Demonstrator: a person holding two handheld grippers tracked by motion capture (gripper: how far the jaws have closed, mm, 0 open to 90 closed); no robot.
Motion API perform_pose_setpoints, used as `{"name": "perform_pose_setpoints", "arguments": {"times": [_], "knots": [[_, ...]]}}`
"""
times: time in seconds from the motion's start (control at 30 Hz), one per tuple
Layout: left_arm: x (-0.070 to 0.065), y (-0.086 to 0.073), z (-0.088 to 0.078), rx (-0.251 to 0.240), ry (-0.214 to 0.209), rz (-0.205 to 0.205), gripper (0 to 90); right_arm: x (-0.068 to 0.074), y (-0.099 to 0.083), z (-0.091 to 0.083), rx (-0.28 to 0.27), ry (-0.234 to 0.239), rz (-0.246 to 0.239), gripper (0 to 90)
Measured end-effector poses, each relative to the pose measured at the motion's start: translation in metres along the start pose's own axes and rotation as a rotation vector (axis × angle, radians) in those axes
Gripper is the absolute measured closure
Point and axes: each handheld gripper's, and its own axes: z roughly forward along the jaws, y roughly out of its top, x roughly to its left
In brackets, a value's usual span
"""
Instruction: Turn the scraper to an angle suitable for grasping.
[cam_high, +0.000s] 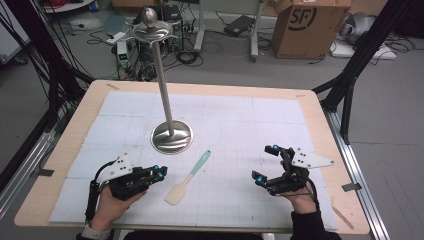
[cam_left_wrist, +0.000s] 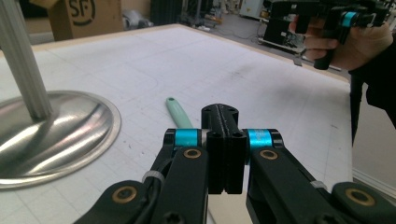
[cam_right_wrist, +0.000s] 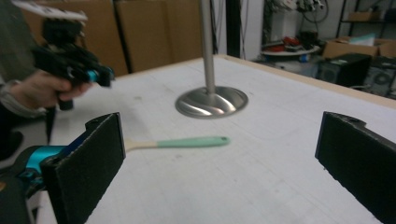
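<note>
While the left gripper (cam_high: 159, 173) is clenched empty, the right gripper (cam_high: 266, 164) gapes beside the spatula (cam_high: 189, 177).

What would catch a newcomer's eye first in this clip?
A tall shiny metal stand rises from the middle of the white mat, its round base gleaming. Just in front of it lies a spatula with a mint-green handle. Flanking the spatula, the left hand-held gripper has its jaws shut, and the right hand-held gripper has them wide open.
</note>
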Motion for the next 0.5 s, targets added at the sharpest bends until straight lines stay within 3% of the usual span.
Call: {"name": "perform_pose_setpoints", "arguments": {"times": [0.1, 0.2, 0.27, 0.33, 0.5], "knots": [[0.000, -0.001, 0.004, 0.023, 0.012, 0.005, 89.8, 0.000, 0.001, -0.002, -0.014, -0.005, -0.003, 0.6], [-0.002, -0.002, 0.011, 0.058, -0.008, -0.004, 89.8, -0.001, 0.000, -0.001, -0.011, -0.003, 0.012, 0.6], [-0.004, -0.003, 0.017, 0.086, -0.010, 0.022, 89.8, -0.001, 0.000, 0.000, -0.010, 0.002, 0.010, 0.6], [-0.005, -0.003, 0.022, 0.094, -0.015, 0.020, 89.8, 0.000, 0.000, 0.001, 0.001, 0.006, 0.008, 0.6], [-0.005, -0.002, 0.037, 0.149, -0.002, -0.031, 89.8, -0.001, -0.001, 0.001, 0.002, 0.007, 0.009, 0.6]]}}
